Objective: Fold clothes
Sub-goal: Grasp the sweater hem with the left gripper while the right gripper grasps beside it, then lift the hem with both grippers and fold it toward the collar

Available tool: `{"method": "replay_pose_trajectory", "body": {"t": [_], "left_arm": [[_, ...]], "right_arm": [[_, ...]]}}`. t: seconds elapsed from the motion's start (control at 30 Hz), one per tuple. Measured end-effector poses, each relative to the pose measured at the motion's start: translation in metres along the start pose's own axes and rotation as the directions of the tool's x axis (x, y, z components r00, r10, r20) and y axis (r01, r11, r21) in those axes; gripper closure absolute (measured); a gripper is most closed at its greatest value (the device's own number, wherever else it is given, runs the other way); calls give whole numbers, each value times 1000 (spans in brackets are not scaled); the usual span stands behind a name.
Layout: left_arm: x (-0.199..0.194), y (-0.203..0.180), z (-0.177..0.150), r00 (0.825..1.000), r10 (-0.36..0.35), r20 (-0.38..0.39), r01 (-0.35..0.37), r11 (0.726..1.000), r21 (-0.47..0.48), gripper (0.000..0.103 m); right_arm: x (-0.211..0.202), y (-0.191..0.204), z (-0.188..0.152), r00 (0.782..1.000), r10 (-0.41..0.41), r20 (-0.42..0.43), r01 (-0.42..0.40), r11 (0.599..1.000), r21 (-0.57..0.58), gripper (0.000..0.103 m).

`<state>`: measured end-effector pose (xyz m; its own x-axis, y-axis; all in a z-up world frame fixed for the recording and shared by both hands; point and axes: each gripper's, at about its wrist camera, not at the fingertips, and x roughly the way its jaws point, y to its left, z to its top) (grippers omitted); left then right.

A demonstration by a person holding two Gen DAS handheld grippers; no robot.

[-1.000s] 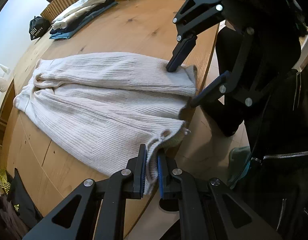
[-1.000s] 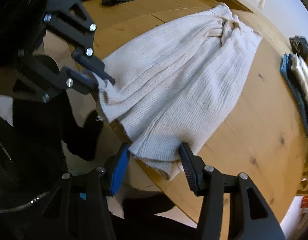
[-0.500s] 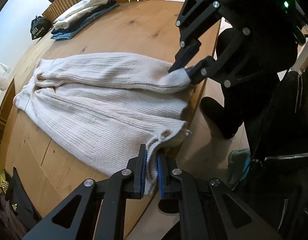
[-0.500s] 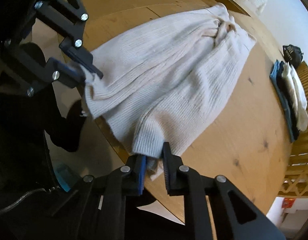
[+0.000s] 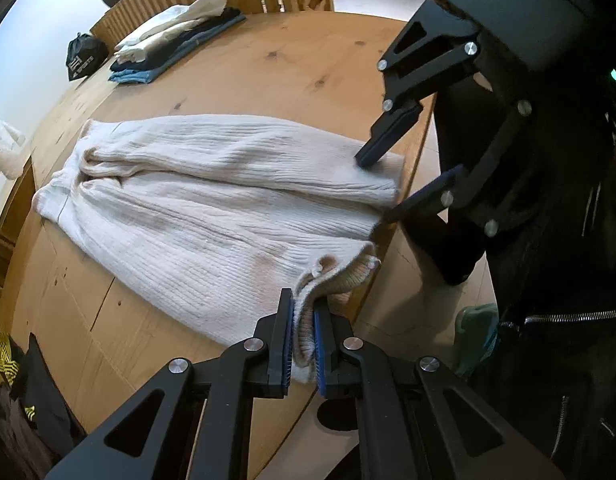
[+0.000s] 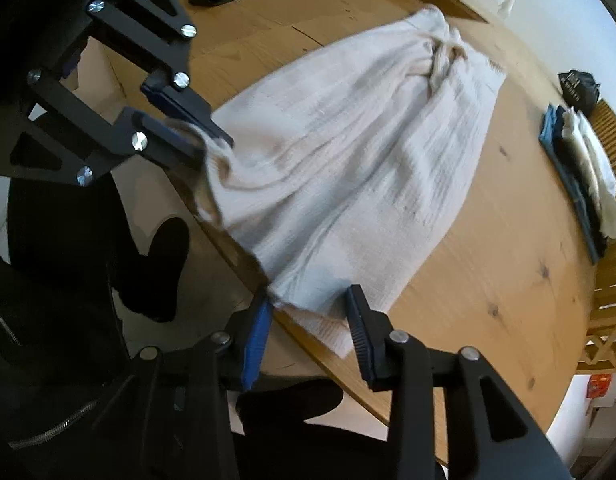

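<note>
Your left tongs [image 5: 303, 340] are clamped on the hem corner of the cream ribbed sweater [image 5: 211, 216], right at the near edge of the table [image 5: 291, 68], with a fold of knit bunched between the blue pads. Your right tongs [image 6: 308, 330] have just been opening; they now stand apart with the other hem corner lying between them, the pads not pressing on it. That corner overhangs the near edge of the table a little. The sweater itself lies flat across the near half of the table, hem toward you and neck end away, with a sleeve folded over its body. Beyond the sweater, at the far rim of the table, sits a stack of folded clothes [image 5: 175, 40], and past that a small black bag [image 5: 85, 58].
</note>
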<state>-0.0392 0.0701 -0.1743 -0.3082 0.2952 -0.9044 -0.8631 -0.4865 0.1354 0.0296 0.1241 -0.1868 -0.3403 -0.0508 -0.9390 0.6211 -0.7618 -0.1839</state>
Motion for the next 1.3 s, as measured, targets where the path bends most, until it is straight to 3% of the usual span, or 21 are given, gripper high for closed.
{"method": "replay_pose_trajectory", "body": {"t": [0.2,0.27,0.3,0.4,0.43,0.5,0.67,0.73,0.87,1.0,1.07,1.3], "left_arm": [[11,-18,-6,999,45,-10,-44,995,85,89],[13,-25,-6,997,73,-6,-72,990,122,80],[15,-27,-6,997,83,-5,-82,987,135,79],[16,-27,-6,997,74,3,-74,989,132,85],[16,-25,-5,997,71,1,-71,990,124,92],[16,-20,-4,998,64,-3,-64,992,109,94],[3,-5,4,1000,28,13,-29,998,51,95],[-8,2,9,998,55,37,-57,998,32,95],[-36,28,25,984,149,99,-151,988,13,95],[-64,65,44,971,192,141,-190,981,-24,95],[-71,78,52,962,228,147,-228,973,-17,95],[-70,104,60,962,241,127,-242,970,-9,95]], "right_arm": [[2,6,-1,999,-38,14,37,999,33,65],[2,1,-1,999,-41,7,40,999,25,81],[2,-2,-2,999,-42,4,42,999,20,81],[3,-11,-2,999,-48,-8,48,999,8,85],[9,-9,9,999,-39,-14,39,999,5,86],[23,-4,40,1000,0,-28,0,1000,12,90],[21,-36,55,991,126,-35,-123,988,90,93],[10,-46,59,990,144,-8,-142,985,98,93],[-22,-68,79,991,112,66,-118,988,94,93],[-43,-100,115,992,50,113,-60,995,84,94],[-46,-114,131,993,31,113,-39,996,75,94],[-37,-120,156,997,9,75,-10,1000,15,94]]}}
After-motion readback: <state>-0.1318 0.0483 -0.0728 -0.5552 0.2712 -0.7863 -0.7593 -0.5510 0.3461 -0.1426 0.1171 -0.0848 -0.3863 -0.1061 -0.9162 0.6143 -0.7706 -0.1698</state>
